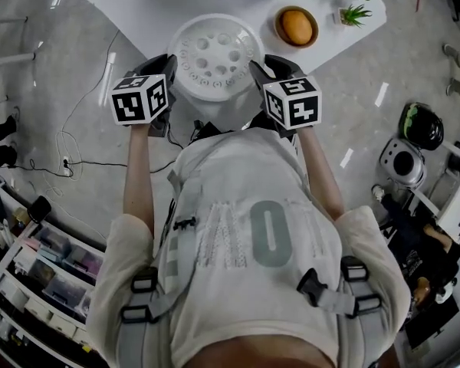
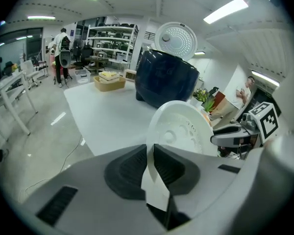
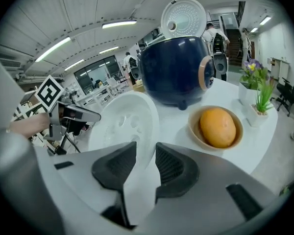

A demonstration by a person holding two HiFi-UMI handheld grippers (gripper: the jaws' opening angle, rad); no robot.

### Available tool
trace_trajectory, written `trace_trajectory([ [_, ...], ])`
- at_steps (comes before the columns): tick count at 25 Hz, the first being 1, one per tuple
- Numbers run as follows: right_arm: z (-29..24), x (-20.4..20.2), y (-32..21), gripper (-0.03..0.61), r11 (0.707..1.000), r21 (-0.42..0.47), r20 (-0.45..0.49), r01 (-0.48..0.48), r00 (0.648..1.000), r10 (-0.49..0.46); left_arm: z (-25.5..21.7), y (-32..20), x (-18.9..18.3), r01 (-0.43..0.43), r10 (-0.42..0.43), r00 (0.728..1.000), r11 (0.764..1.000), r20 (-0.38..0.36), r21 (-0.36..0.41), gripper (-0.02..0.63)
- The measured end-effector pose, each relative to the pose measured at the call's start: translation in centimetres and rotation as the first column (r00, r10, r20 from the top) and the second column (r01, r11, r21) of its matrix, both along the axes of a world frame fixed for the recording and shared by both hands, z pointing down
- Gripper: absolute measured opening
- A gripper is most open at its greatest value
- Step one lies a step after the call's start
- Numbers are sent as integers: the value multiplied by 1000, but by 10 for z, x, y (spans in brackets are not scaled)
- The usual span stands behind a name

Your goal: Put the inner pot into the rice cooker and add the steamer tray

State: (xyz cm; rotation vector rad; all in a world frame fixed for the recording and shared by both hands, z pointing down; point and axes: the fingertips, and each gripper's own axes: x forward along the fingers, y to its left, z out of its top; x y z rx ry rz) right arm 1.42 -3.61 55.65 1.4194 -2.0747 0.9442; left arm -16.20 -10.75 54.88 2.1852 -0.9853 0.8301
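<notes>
A white round steamer tray (image 1: 215, 56) with holes hangs between my two grippers, over the near edge of the white table (image 1: 138, 2). My left gripper (image 1: 167, 71) is shut on the tray's left rim; in the left gripper view the dark pads (image 2: 130, 165) clamp a white tab of the tray (image 2: 183, 129). My right gripper (image 1: 259, 69) is shut on the opposite rim, which fills the gap between its pads (image 3: 174, 168). The dark blue rice cooker (image 3: 176, 72) stands beyond with its lid (image 3: 183, 16) raised. Its inside is hidden, and the inner pot is not visible.
An orange (image 3: 217, 126) lies in a small wooden bowl (image 1: 278, 15) on the table, right of the tray. Two small potted plants (image 3: 255, 92) stand at the table's right end. Cables run across the floor (image 1: 84, 159) at left, beside storage shelves (image 1: 38, 259).
</notes>
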Motion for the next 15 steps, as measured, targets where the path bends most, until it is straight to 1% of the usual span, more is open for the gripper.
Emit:
trace_trajectory([
  [3, -26, -16, -29, 129, 997, 71, -1, 26, 1000, -26, -26, -19, -20, 49, -49, 999, 996, -7, 69, 57],
  [7, -75, -19, -65, 129, 980, 189, -33, 54, 998, -49, -72, -43, -25, 89, -82, 996, 980, -45, 179, 57],
  [10, -120, -16, -86, 129, 955, 288, -73, 70, 996, -51, -116, -61, -23, 107, -90, 993, 957, -77, 268, 57],
  [15, -192, 2, -120, 129, 895, 440, -103, 66, 994, -23, -186, -98, -5, 139, -91, 987, 904, -134, 404, 57],
])
